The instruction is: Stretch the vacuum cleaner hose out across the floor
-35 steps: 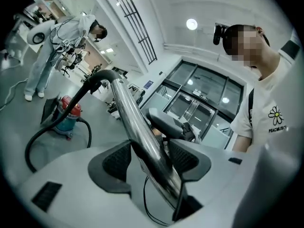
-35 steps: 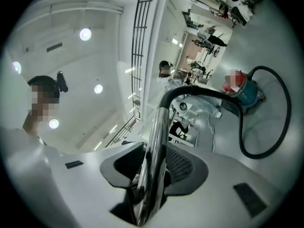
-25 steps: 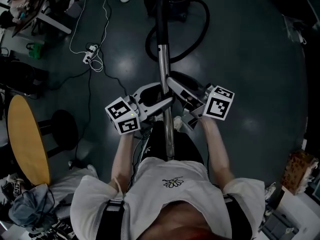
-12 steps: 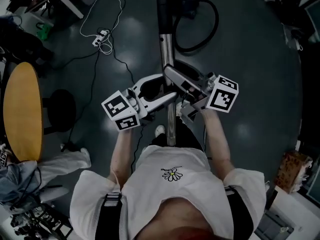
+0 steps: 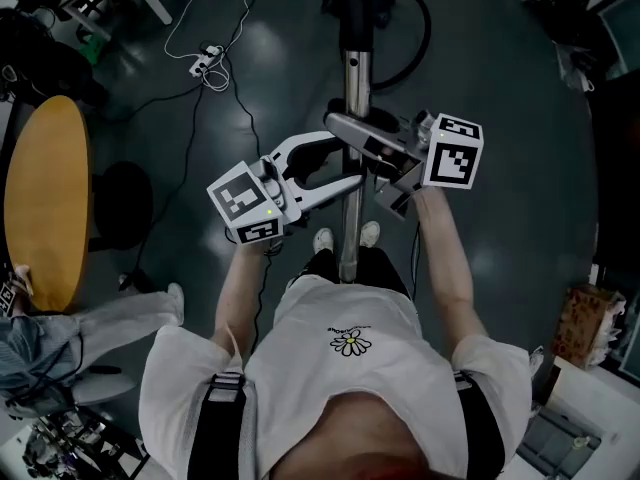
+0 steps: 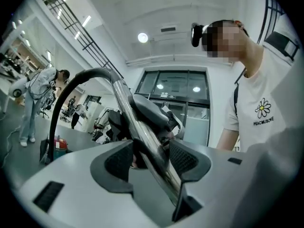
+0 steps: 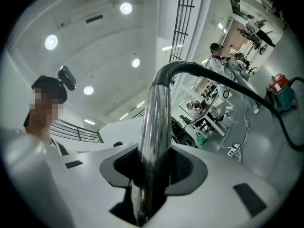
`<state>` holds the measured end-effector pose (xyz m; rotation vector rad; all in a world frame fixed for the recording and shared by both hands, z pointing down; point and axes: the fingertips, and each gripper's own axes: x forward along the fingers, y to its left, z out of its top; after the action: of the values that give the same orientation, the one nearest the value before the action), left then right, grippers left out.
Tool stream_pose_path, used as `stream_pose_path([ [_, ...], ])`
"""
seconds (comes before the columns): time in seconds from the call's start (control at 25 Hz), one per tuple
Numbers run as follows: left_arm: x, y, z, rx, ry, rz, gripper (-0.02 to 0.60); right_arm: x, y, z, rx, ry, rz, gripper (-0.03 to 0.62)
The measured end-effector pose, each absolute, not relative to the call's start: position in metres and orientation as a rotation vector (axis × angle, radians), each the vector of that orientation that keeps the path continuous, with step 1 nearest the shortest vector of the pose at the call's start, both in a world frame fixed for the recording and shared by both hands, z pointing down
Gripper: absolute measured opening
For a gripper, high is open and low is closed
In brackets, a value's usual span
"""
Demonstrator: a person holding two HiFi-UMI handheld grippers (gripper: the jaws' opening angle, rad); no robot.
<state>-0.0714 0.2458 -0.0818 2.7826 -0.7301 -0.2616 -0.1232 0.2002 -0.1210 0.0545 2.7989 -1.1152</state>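
Right gripper (image 5: 350,138) pinches the wand (image 5: 350,230), jaws just eased wider; left gripper (image 5: 345,168) clamps it alongside. Retighten, then draw the hose (image 5: 425,38) straight from 12 o'clock.

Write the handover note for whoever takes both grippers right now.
Left gripper: shut on the metal wand, from the left.
Right gripper: closed on the same wand from the right; its jaws have just been opening a little, wand between them.
Things: the black hose curves in a loop from the wand's far end to the red vacuum cleaner on the floor.
Done: wand picked up in both grippers.
Left: hose not yet straight; probably back away from the vacuum cleaner until the loop pulls out, then lay it down.
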Motion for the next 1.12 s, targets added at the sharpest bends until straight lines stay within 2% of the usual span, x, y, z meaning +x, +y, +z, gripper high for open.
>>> stream_pose_path([
  [0.16, -0.136, 0.261, -0.120, 2.832, -1.152, -0.334, 0.236, -0.089, 0.233, -0.125, 0.079, 2.779, -1.133, 0.163],
  [0.28, -0.184, 0.252, -0.144, 2.914, -1.517, -0.090, 0.236, -0.072, 0.248, -0.120, 0.054, 2.777, -1.152, 0.164],
  [0.36, -0.183, 0.245, -0.167, 2.954, -1.648, 0.005, 0.236, -0.063, 0.264, -0.125, 0.057, 2.769, -1.150, 0.163],
  [0.52, -0.103, 0.305, -0.210, 3.067, -1.824, 0.034, 0.236, -0.006, 0.362, -0.134, 0.131, 2.763, -1.157, 0.163],
  [0.68, 0.015, 0.409, -0.194, 3.173, -1.830, 0.418, 0.236, 0.122, 0.492, -0.116, 0.203, 2.728, -1.247, 0.163],
  [0.76, 0.048, 0.445, -0.172, 3.196, -1.737, 0.504, 0.236, 0.168, 0.534, -0.106, 0.282, 2.687, -1.303, 0.163],
  [0.92, 0.063, 0.478, -0.132, 3.152, -1.647, 0.592, 0.236, 0.203, 0.577, -0.094, 0.520, 2.626, -1.422, 0.164],
  [1.12, 0.059, 0.473, -0.116, 3.154, -1.665, 0.770, 0.236, 0.211, 0.607, -0.071, 0.631, 2.859, -1.422, 0.164],
])
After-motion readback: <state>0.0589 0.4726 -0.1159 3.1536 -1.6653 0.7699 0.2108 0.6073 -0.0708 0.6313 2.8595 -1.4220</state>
